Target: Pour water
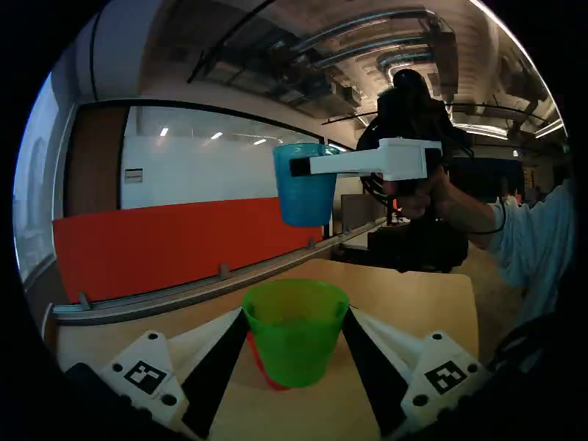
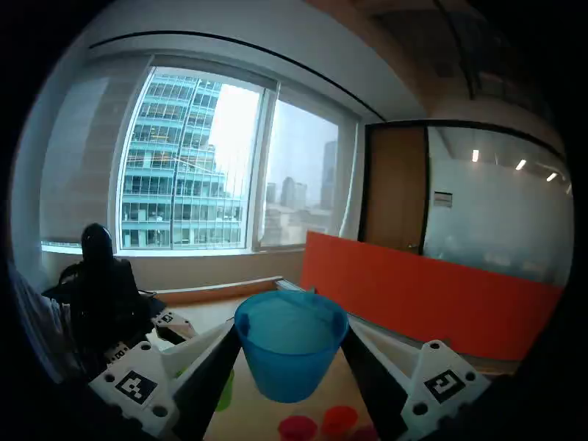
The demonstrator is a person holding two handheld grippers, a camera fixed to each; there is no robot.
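- The bench [image 1: 411, 287] stretches below, with an orange partition [image 1: 169, 242] behind it.
- My right gripper [image 2: 291, 332] clamps the blue cup [image 2: 291, 364], upright and raised high.
- My left gripper [image 1: 295, 323] clamps the green cup [image 1: 295, 356], upright, low by the bench.
- A red thing [image 1: 261, 366] peeks from behind the green cup.

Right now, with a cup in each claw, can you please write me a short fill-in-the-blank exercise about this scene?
1. The left claw is shut on the green cup, with the wooden ___ beneath it.
2. The right claw is shut on the blue cup, held ___ than the green cup.
3. Both cups are ___, not tipped.
Missing words: table; higher; upright.
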